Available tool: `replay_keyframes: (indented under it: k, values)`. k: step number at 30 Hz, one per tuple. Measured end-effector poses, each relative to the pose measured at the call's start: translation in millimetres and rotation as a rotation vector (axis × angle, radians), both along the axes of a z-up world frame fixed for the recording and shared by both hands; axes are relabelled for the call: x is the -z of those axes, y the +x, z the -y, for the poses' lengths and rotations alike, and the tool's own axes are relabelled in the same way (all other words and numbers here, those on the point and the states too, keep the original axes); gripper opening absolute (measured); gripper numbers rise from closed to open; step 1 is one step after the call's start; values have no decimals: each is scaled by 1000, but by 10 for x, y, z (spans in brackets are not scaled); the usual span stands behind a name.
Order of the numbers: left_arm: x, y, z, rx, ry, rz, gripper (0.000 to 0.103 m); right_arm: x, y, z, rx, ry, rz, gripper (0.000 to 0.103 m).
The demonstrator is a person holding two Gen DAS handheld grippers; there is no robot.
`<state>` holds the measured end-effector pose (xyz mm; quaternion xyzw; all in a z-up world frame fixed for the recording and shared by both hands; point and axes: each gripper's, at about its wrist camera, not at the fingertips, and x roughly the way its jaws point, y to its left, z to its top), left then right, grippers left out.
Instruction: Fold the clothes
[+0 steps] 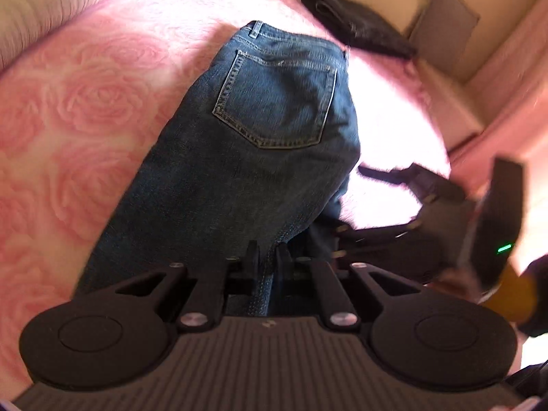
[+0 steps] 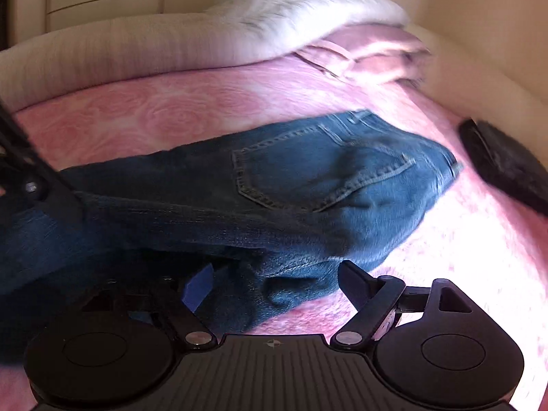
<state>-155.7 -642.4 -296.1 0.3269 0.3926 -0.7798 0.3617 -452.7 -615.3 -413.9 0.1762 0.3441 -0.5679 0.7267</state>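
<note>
A pair of dark blue jeans (image 1: 239, 157) lies on the pink rose-patterned bedspread (image 1: 85, 109), back pocket up, waistband at the far end. My left gripper (image 1: 267, 257) is shut on a fold of the jeans' leg fabric near the camera. In the right wrist view the jeans (image 2: 308, 185) stretch across the bed, and my right gripper (image 2: 277, 284) is open, its jaws wide apart with denim lying between them. The right gripper also shows blurred at the right in the left wrist view (image 1: 445, 212).
A folded black garment (image 1: 356, 27) lies at the far side of the bed, also in the right wrist view (image 2: 503, 164). A grey cushion (image 1: 441, 17) leans at the wall. A white fluffy blanket (image 2: 291, 13) and pink pillows (image 2: 370, 51) sit at the bed's head.
</note>
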Motion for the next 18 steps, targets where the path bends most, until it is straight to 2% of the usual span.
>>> replay_keyframes:
  k: [4,7,10,11,12,14,18]
  values:
    - [-10,91,0,2,16,-77,6,183,135,35,90,-42,-8,85]
    - [-62,100,-12,5,-5,-71,6,323,217,114,111,-101,-51,87]
    - [-123,-32,-109,63,-65,39,8,311,57,187,146,-124,-84,88]
    - [-145,-98,-165,89,-92,82,13,257,-21,155,141,-122,-89,88]
    - [-167,-183,-238,118,-126,129,29,193,-104,112,134,-128,-93,88]
    - [-210,-402,-420,191,-217,244,49,60,-268,14,114,-138,-104,88]
    - [-122,-878,-760,384,-378,400,50,-131,-590,-143,138,-118,-135,88]
